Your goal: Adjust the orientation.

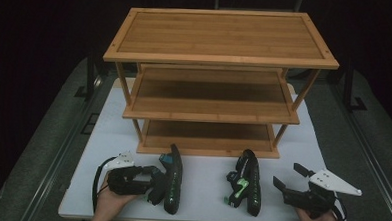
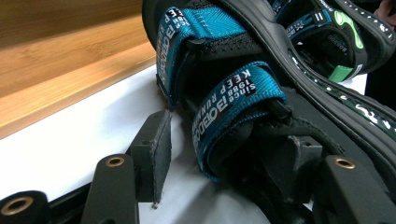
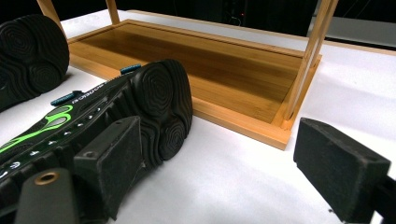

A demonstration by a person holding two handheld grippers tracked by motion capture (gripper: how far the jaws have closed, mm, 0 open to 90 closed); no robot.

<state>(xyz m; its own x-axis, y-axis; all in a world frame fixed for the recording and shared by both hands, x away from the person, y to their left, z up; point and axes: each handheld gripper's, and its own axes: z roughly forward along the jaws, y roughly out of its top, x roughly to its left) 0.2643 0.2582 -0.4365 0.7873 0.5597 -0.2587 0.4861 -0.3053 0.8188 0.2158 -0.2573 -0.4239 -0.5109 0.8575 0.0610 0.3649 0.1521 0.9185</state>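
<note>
Two black sandals lie on their sides on the white table in front of the shelf. The left sandal (image 1: 172,179) (image 2: 224,56) has teal straps, and my left gripper (image 1: 155,185) (image 2: 229,156) stands open with one teal strap between its jaws. A thin gap shows between the left pad (image 2: 156,154) and the strap. The right sandal (image 1: 248,185) (image 3: 154,102) has green markings. My right gripper (image 1: 288,177) (image 3: 229,172) is wide open just right of it, one pad (image 3: 112,158) close to the sole and bare table between the jaws.
A three-tier bamboo shelf (image 1: 221,59) (image 3: 243,126) stands behind the sandals, all tiers bare. Its bottom tier's front edge (image 2: 56,88) runs close to the sandals' toes. The white table (image 1: 205,191) ends just below the grippers. Darkness surrounds it.
</note>
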